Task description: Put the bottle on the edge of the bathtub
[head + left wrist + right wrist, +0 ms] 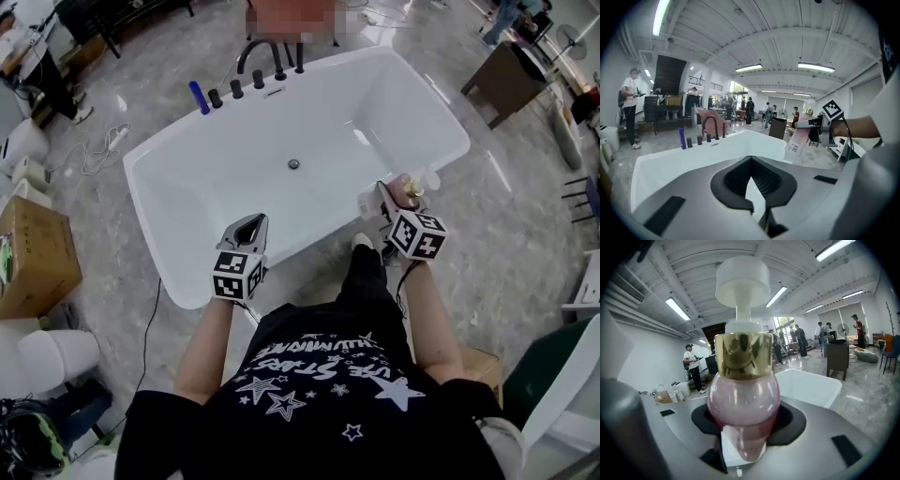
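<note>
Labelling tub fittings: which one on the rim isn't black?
The blue stick, leftmost of the row in the head view; the knobs and tap are black.

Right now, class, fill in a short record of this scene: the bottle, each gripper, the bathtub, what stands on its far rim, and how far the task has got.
Bottle: pink, gold collar, white pump; held in the air by the tub's near rim
Right gripper: closed on the bottle
Left gripper: jaws together, nothing between them, over the near rim
Bathtub: white, drain in its floor
Far rim: black faucet, black knobs, blue item
Task status: bottle not yet set on the edge
</note>
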Demonstrator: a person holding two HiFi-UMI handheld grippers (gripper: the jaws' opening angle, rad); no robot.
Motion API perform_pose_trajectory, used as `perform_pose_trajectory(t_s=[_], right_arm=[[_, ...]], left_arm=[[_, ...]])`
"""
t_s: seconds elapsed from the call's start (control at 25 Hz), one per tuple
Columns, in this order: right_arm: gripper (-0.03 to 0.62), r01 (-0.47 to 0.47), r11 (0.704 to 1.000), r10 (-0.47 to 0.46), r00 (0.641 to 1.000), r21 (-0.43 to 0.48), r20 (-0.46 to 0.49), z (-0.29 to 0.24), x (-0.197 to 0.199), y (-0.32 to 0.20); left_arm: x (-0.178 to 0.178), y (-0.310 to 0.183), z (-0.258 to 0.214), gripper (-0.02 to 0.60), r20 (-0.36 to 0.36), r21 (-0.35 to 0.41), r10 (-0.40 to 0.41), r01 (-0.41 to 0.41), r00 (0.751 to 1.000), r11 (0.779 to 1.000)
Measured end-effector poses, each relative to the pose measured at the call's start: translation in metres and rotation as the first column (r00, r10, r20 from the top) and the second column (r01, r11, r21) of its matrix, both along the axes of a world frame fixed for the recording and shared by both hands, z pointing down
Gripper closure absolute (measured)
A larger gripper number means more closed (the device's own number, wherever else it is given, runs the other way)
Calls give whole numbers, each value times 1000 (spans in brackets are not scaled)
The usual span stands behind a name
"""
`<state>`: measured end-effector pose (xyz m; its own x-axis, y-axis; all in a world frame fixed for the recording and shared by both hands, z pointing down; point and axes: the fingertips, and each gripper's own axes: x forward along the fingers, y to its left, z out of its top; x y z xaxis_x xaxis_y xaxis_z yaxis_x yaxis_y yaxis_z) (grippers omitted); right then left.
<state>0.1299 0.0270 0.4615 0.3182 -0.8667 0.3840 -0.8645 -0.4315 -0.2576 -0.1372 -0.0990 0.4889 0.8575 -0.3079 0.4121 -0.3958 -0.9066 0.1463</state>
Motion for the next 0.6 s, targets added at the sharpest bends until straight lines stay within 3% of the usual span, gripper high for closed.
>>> perform_pose_trajectory(t_s=[0.24, 0.6], right_arm=[[367, 78, 997, -78, 996, -6, 35, 13, 78, -47], [368, 287, 954, -284, 958, -88, 38, 31, 229, -141]], left_arm=[[62, -23, 6, 566, 57, 30, -64, 63, 996, 998], [218, -92, -6, 566, 85, 10, -265, 265, 961, 964]])
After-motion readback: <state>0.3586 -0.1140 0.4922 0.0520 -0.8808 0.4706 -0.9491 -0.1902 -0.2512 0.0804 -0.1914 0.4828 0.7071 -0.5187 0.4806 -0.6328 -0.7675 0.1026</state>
